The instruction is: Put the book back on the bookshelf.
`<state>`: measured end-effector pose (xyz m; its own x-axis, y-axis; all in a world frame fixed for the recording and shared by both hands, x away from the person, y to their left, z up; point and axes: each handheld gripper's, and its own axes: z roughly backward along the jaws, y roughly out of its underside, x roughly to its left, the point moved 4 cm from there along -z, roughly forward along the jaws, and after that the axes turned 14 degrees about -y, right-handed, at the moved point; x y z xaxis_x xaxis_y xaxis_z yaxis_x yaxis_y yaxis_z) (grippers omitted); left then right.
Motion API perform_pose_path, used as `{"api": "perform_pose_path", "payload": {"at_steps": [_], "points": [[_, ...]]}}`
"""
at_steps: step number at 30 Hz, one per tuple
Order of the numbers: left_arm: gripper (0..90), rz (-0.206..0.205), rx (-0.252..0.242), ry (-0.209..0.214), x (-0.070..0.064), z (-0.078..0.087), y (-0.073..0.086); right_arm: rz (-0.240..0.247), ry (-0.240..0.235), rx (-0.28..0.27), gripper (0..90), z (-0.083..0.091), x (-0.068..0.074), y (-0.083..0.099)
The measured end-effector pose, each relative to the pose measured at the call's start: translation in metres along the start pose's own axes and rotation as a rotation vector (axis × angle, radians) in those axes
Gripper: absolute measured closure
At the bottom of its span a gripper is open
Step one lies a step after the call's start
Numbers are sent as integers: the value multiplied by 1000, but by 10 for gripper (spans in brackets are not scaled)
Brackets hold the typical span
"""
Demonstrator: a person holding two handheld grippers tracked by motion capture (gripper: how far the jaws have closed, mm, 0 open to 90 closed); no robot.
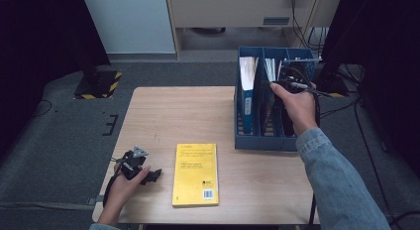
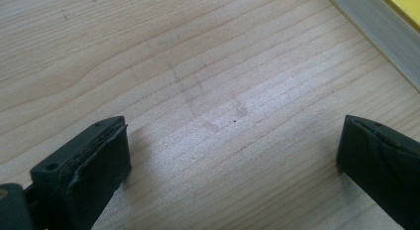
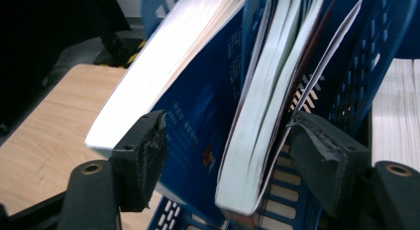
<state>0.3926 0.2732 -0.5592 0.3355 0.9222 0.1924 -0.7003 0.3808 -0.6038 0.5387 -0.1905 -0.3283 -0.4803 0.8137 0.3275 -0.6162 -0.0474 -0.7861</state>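
Observation:
A yellow book (image 1: pixel 195 174) lies flat near the table's front edge; its page edge and cover corner (image 2: pixel 396 22) show in the left gripper view. My left gripper (image 1: pixel 148 171) (image 2: pixel 233 141) rests just left of it, open over bare wood. A blue three-slot file rack (image 1: pixel 247 136) stands at the table's right. My right gripper (image 1: pixel 291 86) (image 3: pixel 230 150) hangs over the rack's middle, open. Its jaws straddle a blue-covered book (image 3: pixel 198 106) and a thinner white-paged book (image 3: pixel 262 121), both standing in the rack. Whether the pads touch them I cannot tell.
The wooden table (image 1: pixel 178 116) is bare at its left and back. Past the rack wall, another stack of pages (image 3: pixel 396 116) stands in the neighbouring slot. Cables and a black stand (image 1: pixel 337 81) sit behind the rack, and a striped base (image 1: pixel 99 84) is on the floor at the far left.

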Motion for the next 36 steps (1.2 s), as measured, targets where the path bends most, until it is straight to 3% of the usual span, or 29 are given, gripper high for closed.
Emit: {"api": "perform_pose_path", "payload": {"at_steps": [11, 14, 20, 23, 36], "points": [[0, -1, -5, 2, -1, 0, 0, 108, -17, 24, 234, 22, 19, 17], [0, 1, -8, 4, -1, 0, 0, 109, -37, 32, 228, 27, 25, 26], [0, -2, -9, 6, -1, 0, 1, 171, -57, 62, 222, 33, 39, 53], [0, 0, -13, 4, -1, 0, 1, 164, -77, 74, 217, 37, 45, 67], [0, -5, -14, 8, -1, 0, 1, 244, -106, 124, 233, 35, 69, 113]]}}
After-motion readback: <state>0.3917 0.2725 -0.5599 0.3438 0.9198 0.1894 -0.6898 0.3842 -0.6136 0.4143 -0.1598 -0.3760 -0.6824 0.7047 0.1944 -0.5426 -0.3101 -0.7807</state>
